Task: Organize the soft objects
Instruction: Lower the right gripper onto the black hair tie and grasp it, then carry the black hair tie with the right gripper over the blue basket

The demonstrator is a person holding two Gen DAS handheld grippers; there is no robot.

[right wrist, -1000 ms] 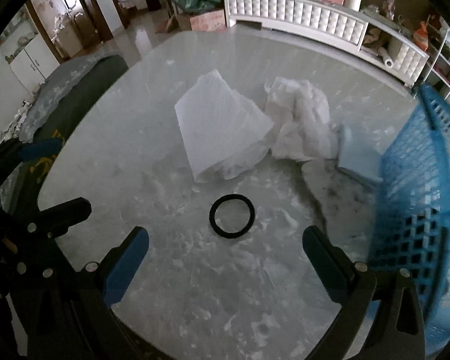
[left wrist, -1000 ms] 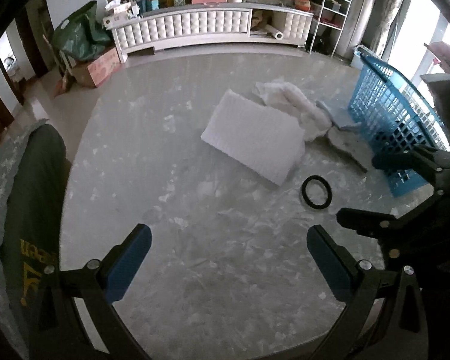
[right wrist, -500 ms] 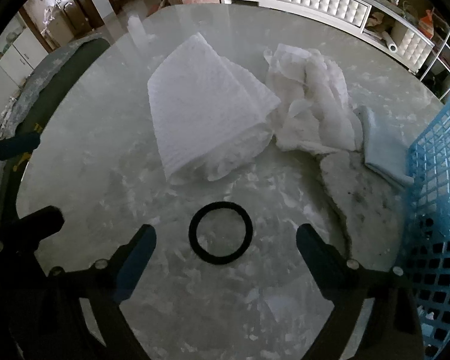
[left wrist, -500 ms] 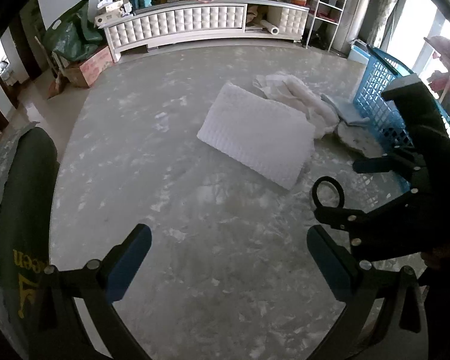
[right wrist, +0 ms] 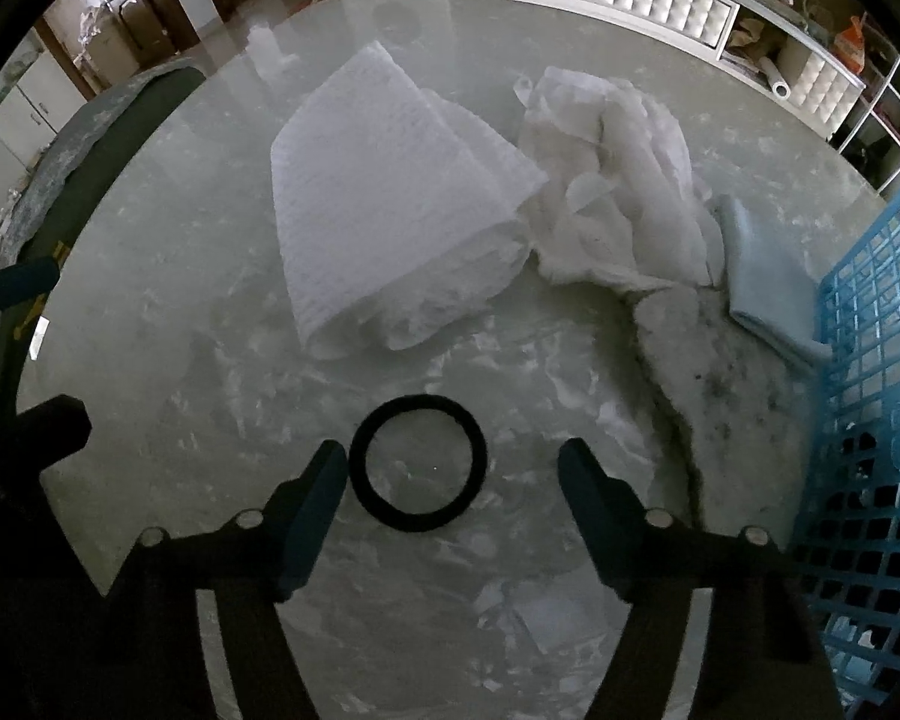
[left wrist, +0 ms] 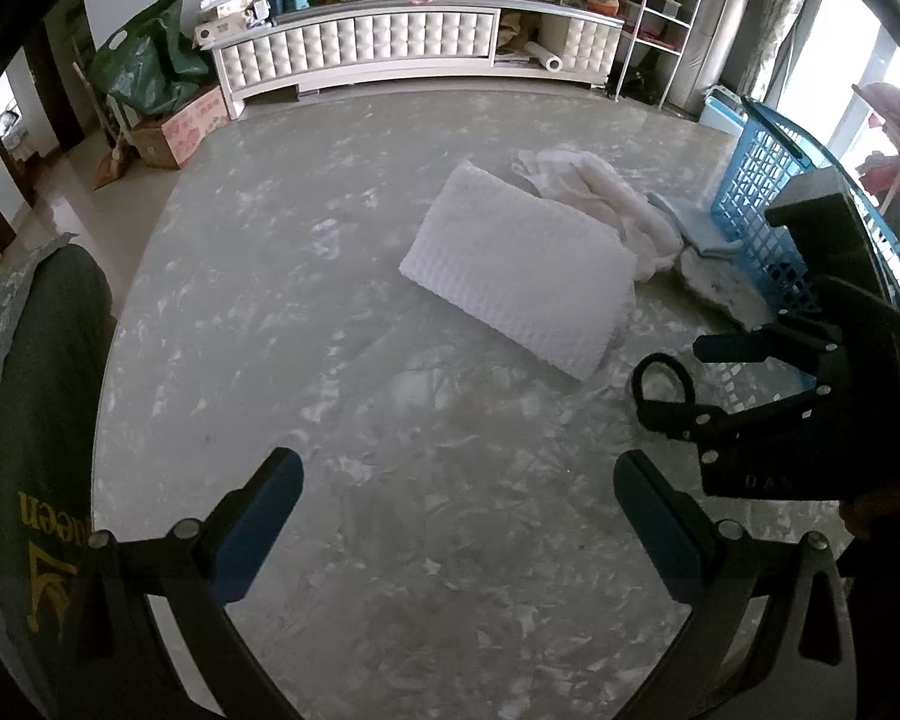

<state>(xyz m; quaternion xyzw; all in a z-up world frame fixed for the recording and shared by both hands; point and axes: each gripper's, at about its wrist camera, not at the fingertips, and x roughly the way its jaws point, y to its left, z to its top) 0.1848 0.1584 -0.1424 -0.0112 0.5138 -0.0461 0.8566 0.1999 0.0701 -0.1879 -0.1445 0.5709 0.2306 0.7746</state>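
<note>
A black elastic ring point(right wrist: 360, 462) lies flat on the marble table point(right wrist: 150, 300). My right gripper point(right wrist: 450, 468) points down at it with its jaws closing around it; the left pad point(right wrist: 321, 480) is almost at the ring's edge, the right pad stands apart. In the left wrist view the right gripper point(left wrist: 672, 387) hides part of the ring point(left wrist: 645, 375). Beyond lie a folded white towel point(right wrist: 390, 198), a crumpled white cloth point(right wrist: 618, 180), a light blue cloth point(right wrist: 762, 264) and a fuzzy grey-white cloth point(right wrist: 720, 384). My left gripper point(left wrist: 453, 480) hovers open over bare table, holding nothing.
A blue lattice basket point(right wrist: 870, 420) stands at the table's right edge, touching the cloths. A dark green garment with yellow letters point(left wrist: 36, 420) hangs at the left edge. Past the table are a white cabinet point(left wrist: 390, 48) and a cardboard box point(left wrist: 174, 126).
My right gripper has come down toward the black ring and its jaws have narrowed from wide open, so the ring now sits between the fingertips. The left gripper has barely moved.
</note>
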